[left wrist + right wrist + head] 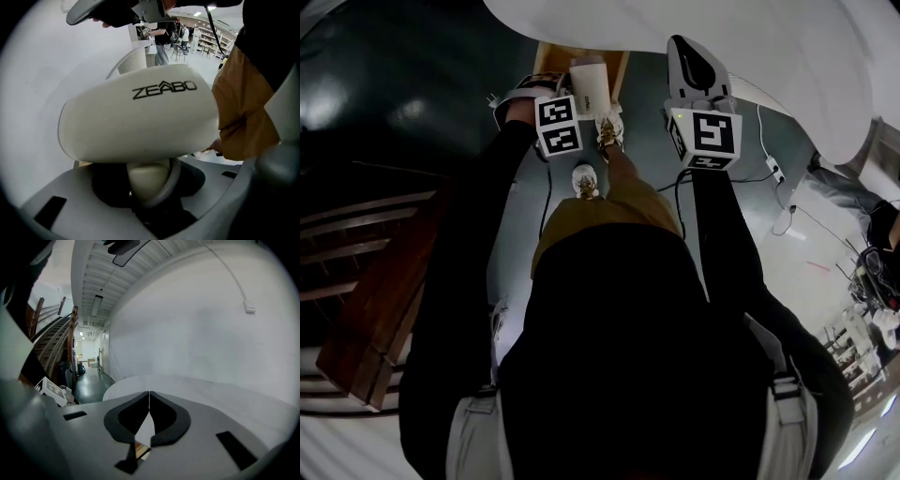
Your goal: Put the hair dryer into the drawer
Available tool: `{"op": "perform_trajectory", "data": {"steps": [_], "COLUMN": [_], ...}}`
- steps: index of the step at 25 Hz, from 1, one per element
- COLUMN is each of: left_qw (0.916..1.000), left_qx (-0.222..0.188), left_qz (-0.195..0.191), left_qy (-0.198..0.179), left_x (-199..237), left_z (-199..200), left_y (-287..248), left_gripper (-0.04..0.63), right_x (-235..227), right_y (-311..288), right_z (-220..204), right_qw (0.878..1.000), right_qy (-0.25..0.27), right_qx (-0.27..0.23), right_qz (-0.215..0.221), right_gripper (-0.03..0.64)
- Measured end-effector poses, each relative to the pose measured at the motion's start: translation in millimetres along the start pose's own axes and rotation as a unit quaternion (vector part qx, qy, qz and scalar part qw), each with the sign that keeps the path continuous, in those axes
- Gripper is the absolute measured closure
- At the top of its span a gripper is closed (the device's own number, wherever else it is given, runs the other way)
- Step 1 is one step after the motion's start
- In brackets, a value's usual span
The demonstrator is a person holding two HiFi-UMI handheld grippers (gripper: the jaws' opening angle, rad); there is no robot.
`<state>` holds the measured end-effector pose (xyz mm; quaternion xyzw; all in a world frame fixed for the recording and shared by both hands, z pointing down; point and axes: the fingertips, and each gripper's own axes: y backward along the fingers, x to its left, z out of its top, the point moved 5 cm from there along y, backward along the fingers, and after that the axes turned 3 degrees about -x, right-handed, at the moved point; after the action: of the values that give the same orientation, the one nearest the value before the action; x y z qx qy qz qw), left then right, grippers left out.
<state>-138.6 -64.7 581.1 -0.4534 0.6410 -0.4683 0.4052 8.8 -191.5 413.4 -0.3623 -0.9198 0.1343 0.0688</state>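
The hair dryer (pixel 140 117) is off the ground, held in the left gripper (pixel 149 187). Its white body, printed ZEABO, lies crosswise above the jaws. The pale handle (pixel 147 176) runs down between the jaws, which are closed around it. In the head view the hair dryer (pixel 591 82) hangs just off the rounded edge of the white tabletop (pixel 750 37). It is directly above a light wooden box (pixel 617 64) that stands on the dark floor (pixel 441 84). This box may be the drawer, but its inside is mostly hidden by the dryer. Whether the dryer touches the box cannot be told.

The left gripper points steeply down, with its marker cube (pixel 558 125) facing the head camera. The right gripper (pixel 149 397) is beside it, closer to the tabletop's edge. Its dark jaws are pressed together at the tips with nothing between them. It looks across the tabletop toward a white wall (pixel 211 333).

Below the grippers are the person's tan trousers (pixel 600 211) and white shoes (pixel 584 180). A black cable (pixel 546 202) lies on the floor, with a white power strip (pixel 775 171) further to the right. A wooden staircase (pixel 366 309) rises at the left of the floor.
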Motion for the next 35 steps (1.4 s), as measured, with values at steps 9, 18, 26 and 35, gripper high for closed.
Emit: {"op": "perform_trajectory", "data": {"steps": [9,18,26,35], "left_qw": [0.9983,0.9926,0.9743,0.9702], "left_qx": [0.050,0.074,0.102,0.103], "left_qz": [-0.030,-0.015,0.025,0.021], "left_qy": [0.002,0.095,0.199,0.218], "left_x": [5,31,60,67], "left_z": [-9,-5,-14,8], "left_y": [-38,-65,-73,-83], "left_gripper": [0.382,0.379,0.378,0.377], "right_x": [-23,-33,-19,-10], "right_y": [8,12,18,18], "right_z": [-18,-36,-49,-59], "right_qw": [1.000,0.999,0.997,0.995], "right_qy": [-0.005,0.014,-0.001,0.003], "right_qx": [0.018,0.045,0.070,0.087], "right_qz": [-0.016,-0.019,0.015,0.041], "right_gripper": [0.589,0.589,0.589,0.589]}}
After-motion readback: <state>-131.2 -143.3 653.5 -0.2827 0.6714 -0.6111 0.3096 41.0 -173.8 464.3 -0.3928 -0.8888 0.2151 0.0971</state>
